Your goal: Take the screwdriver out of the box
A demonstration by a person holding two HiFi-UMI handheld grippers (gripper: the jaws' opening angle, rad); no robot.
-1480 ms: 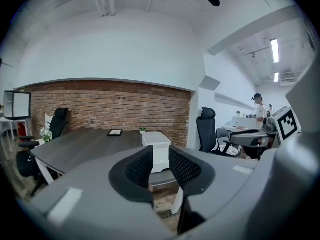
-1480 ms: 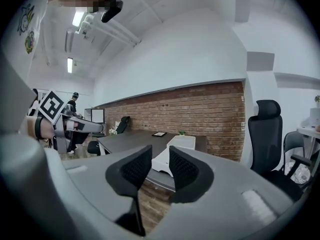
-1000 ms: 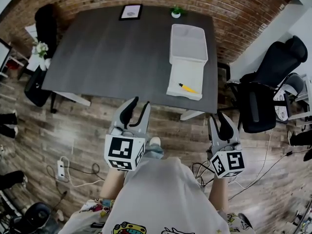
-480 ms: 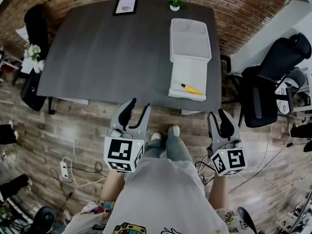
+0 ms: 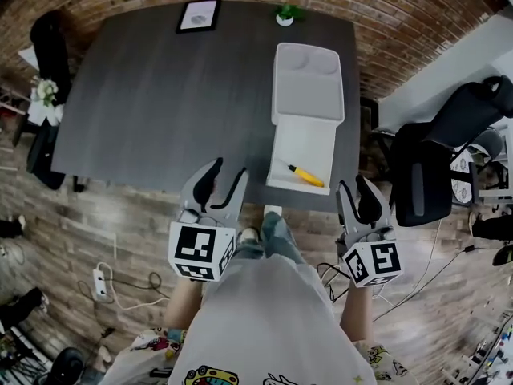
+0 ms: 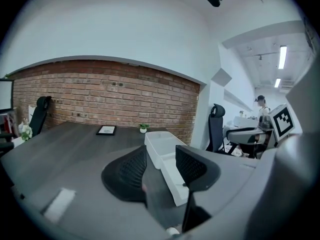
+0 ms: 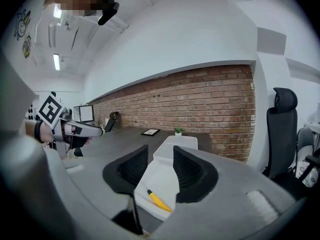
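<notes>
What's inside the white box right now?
A yellow screwdriver lies on the near, flat half of the box. The deep far half looks empty from the head view; nothing covers either half.

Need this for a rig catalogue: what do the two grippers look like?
Left gripper and right gripper match: grey bodies, curved black jaws with textured insides, a white cube of black square markers at the rear. The person's shirt is pale grey.

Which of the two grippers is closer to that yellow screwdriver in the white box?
Right. The right gripper hovers just right of the screwdriver, short of the box; the left gripper is farther off, beyond the box's left side.
</notes>
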